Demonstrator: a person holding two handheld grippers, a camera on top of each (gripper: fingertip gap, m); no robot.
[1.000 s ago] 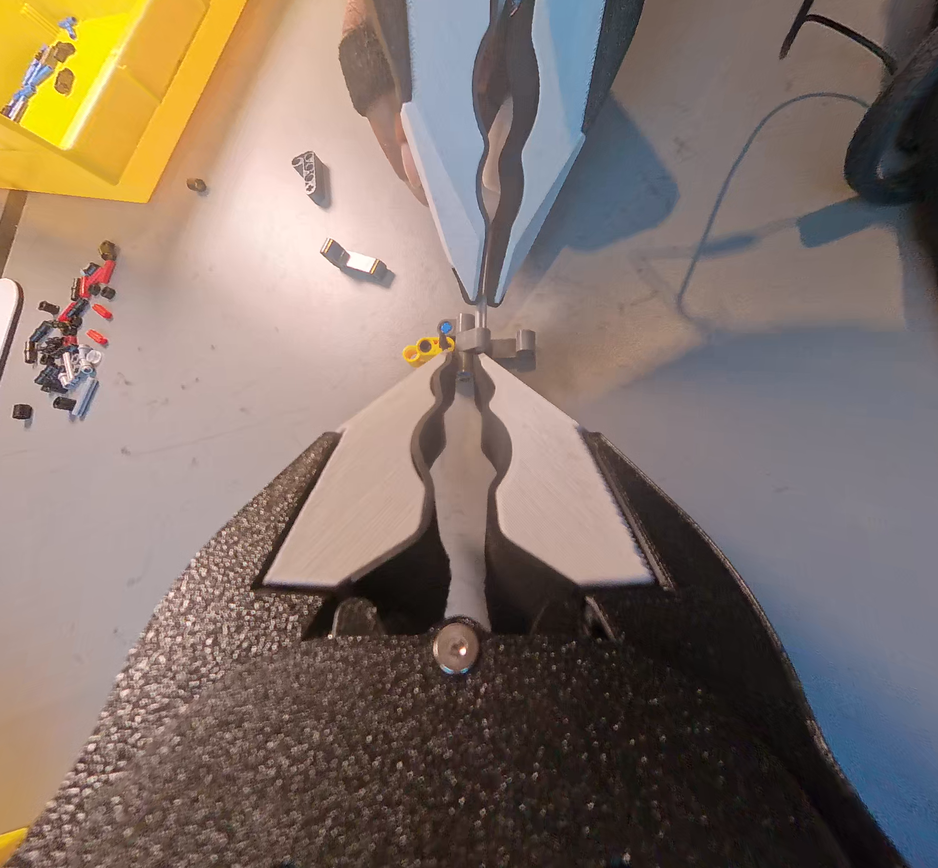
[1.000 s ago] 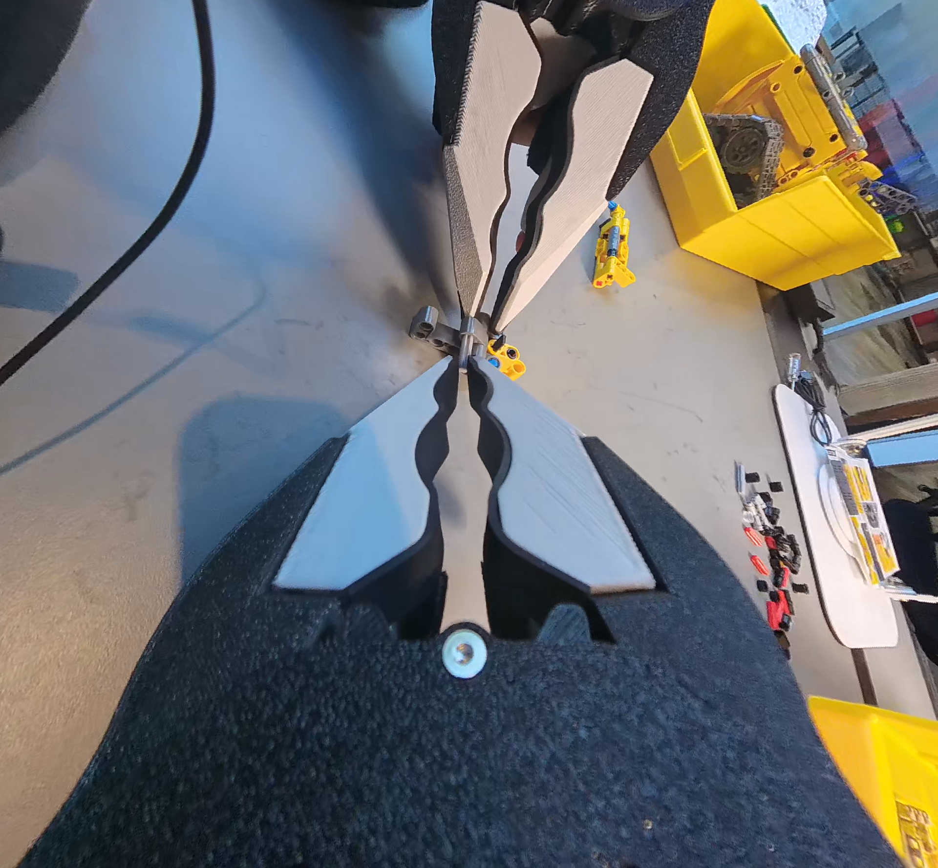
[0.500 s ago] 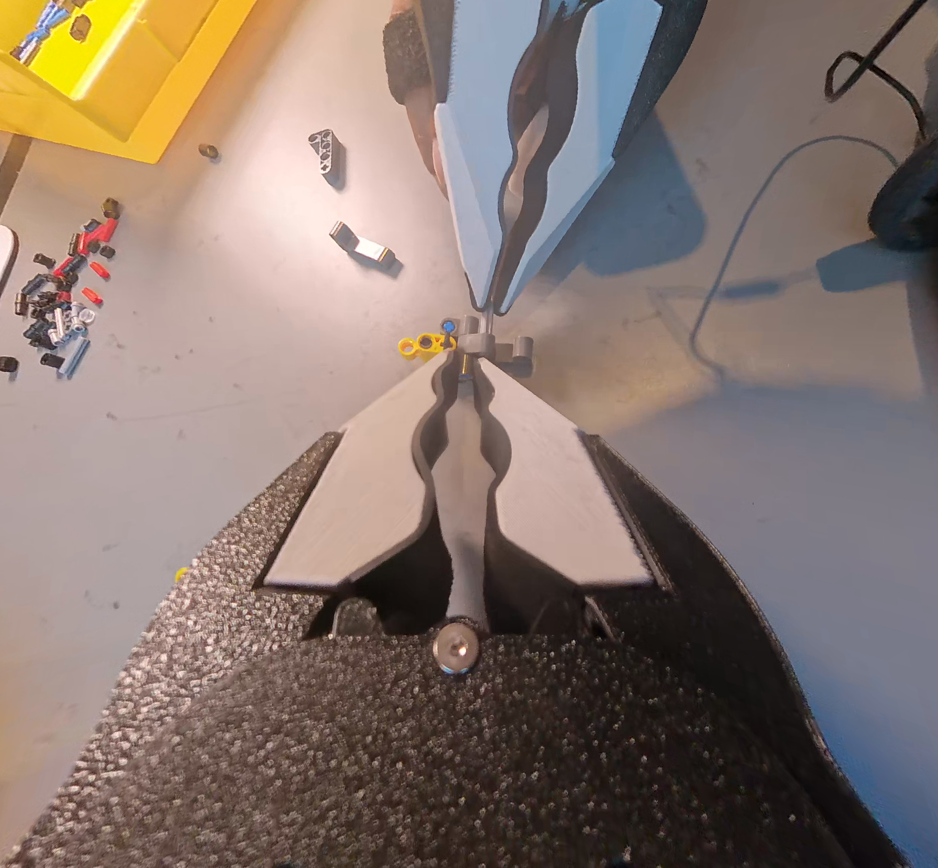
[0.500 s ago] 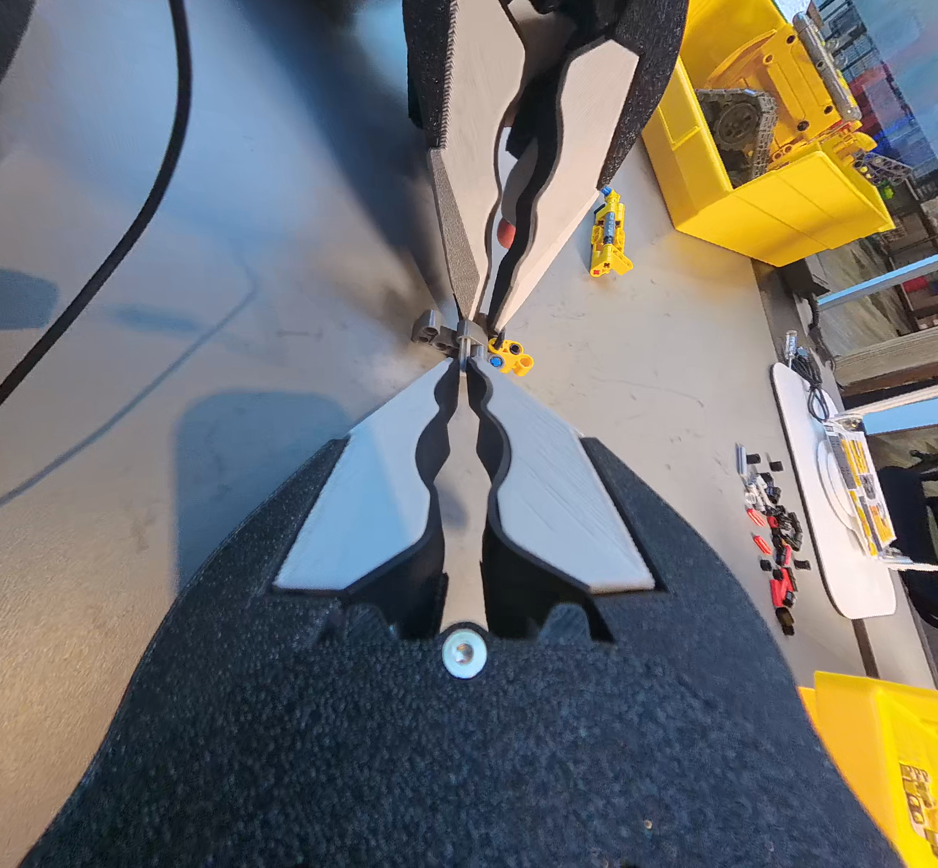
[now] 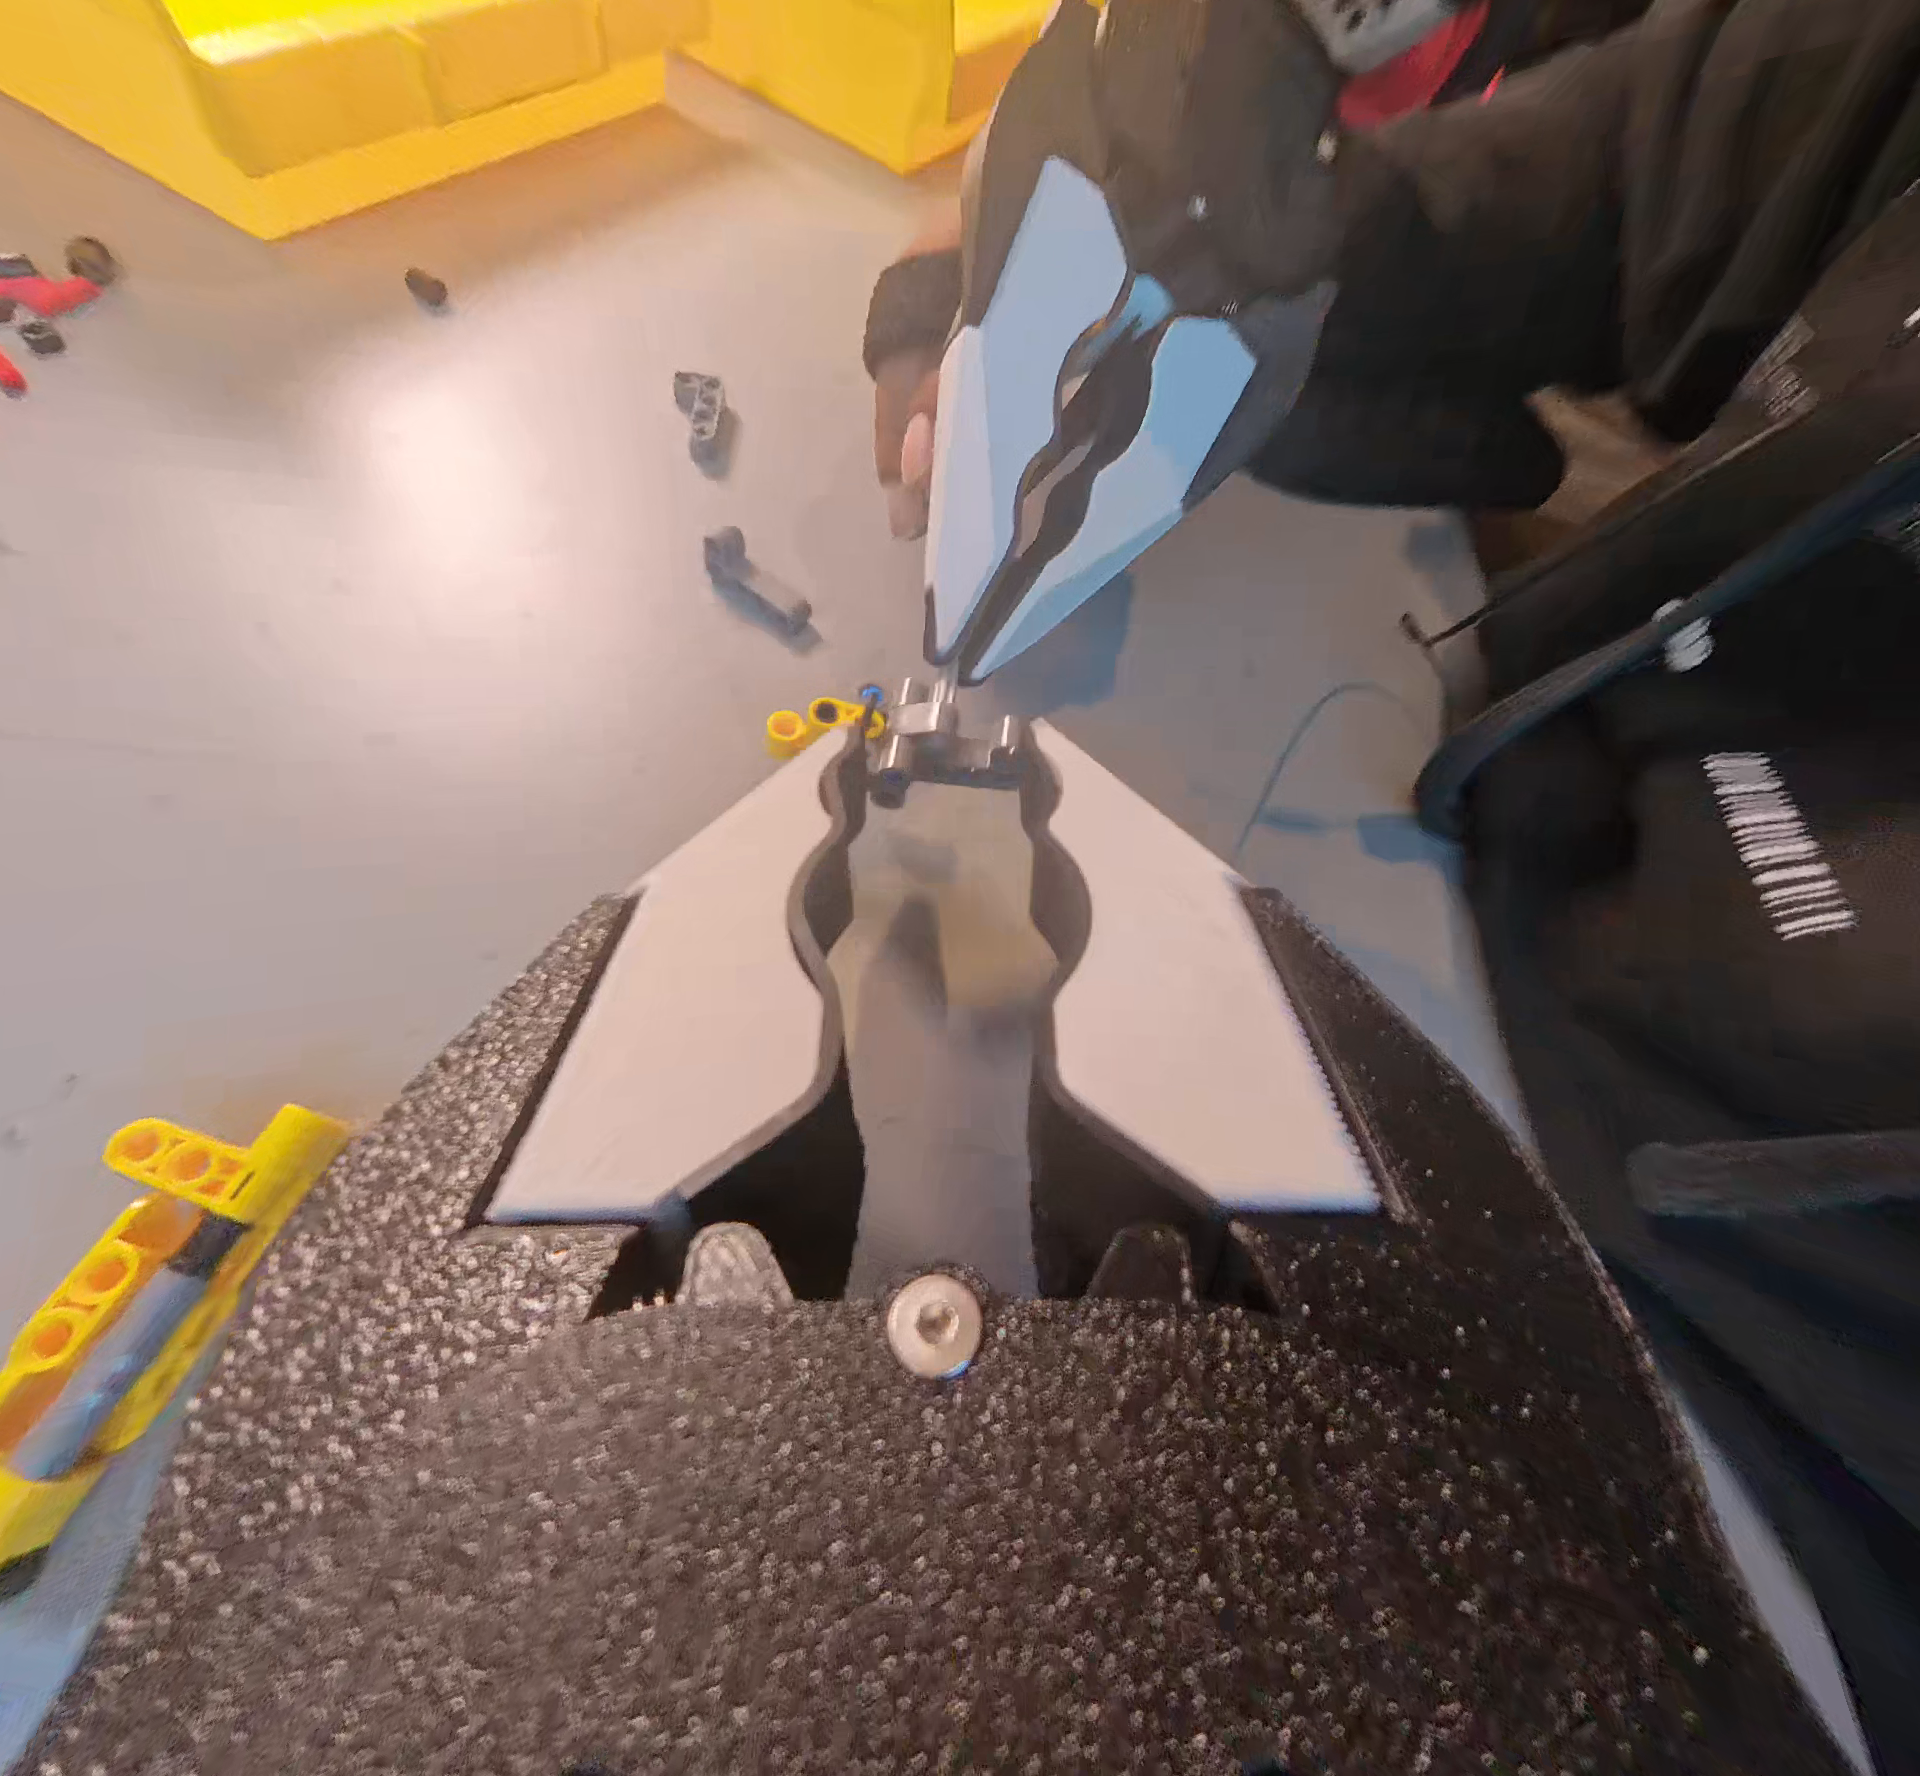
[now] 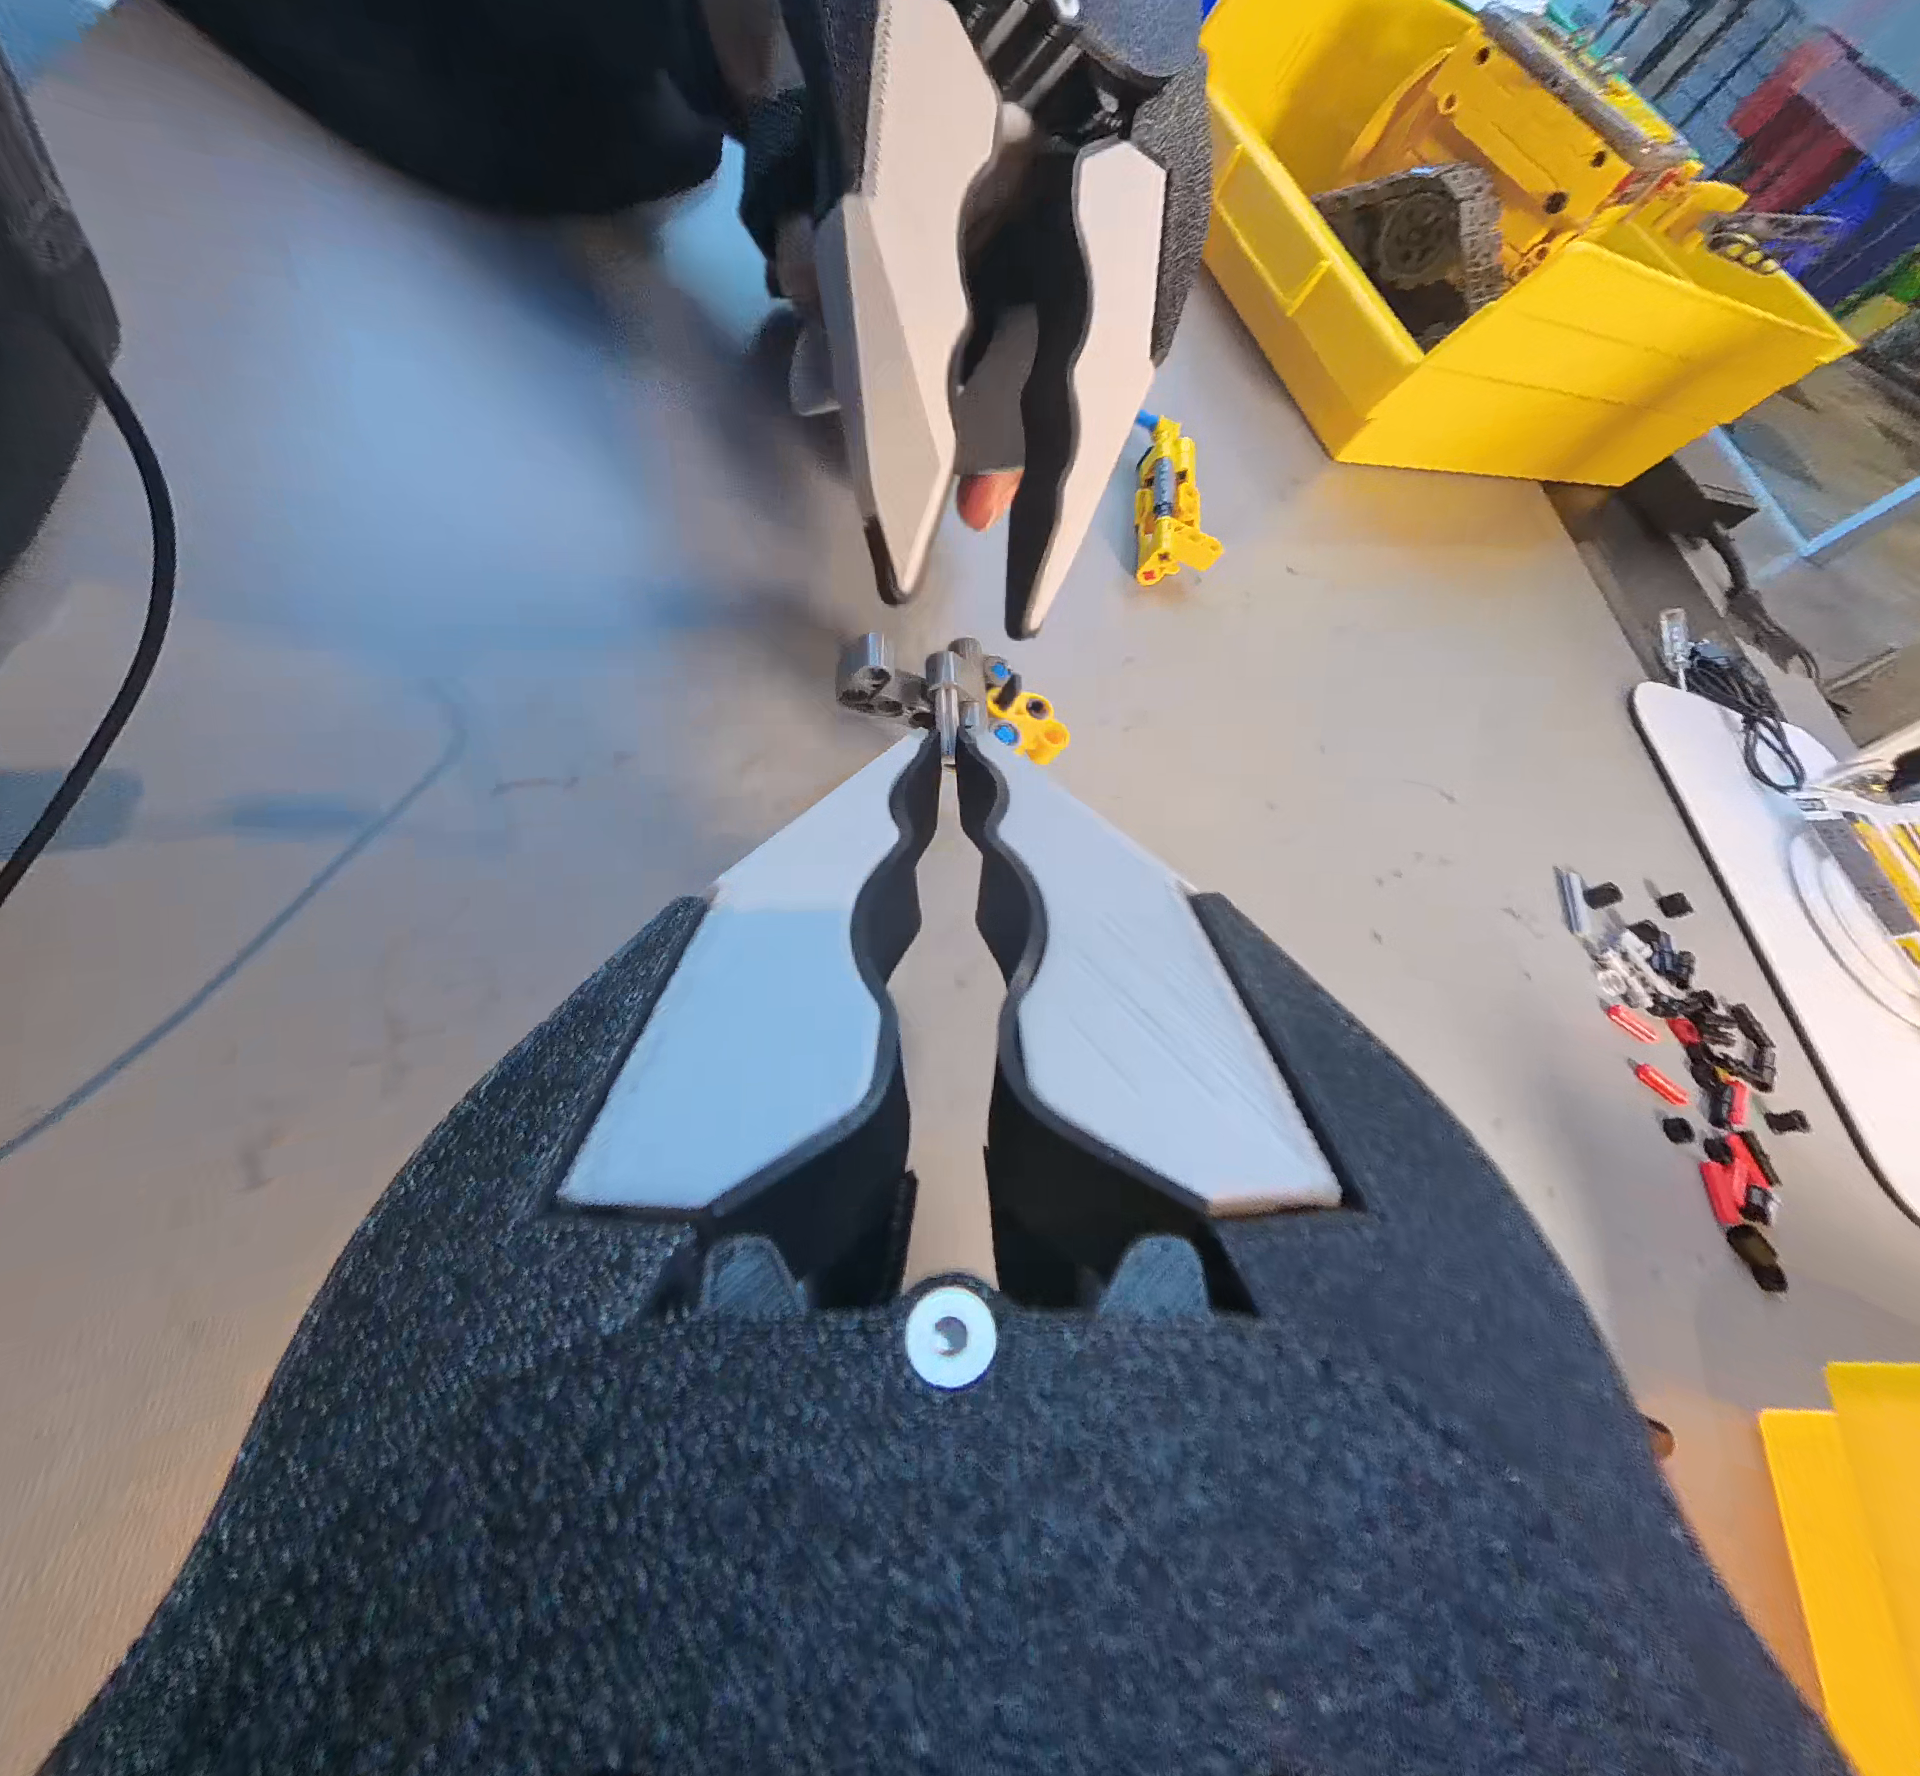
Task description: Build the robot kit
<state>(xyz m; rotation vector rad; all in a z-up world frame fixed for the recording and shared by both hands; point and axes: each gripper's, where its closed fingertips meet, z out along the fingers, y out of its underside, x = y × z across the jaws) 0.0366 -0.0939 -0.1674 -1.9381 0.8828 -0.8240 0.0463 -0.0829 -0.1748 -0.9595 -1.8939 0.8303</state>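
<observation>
The grey worktop (image 6: 416, 479) carries yellow plastic bins (image 6: 1538, 376) at its far side; the right gripper (image 6: 948, 758) has its jaws pinched on the thin metal axle (image 6: 948, 698) of a small grey-and-yellow brick assembly (image 6: 951, 692), held just above the worktop; the left gripper (image 6: 961, 609), jaws parted, sits apart just beyond the assembly, gripping nothing; a heap of small black and red plastic pins (image 6: 1704, 1040) lies well to the right.

Grey table (image 6: 416, 500) bears yellow bins (image 6: 1507, 355), scattered small parts (image 6: 1704, 1072).
</observation>
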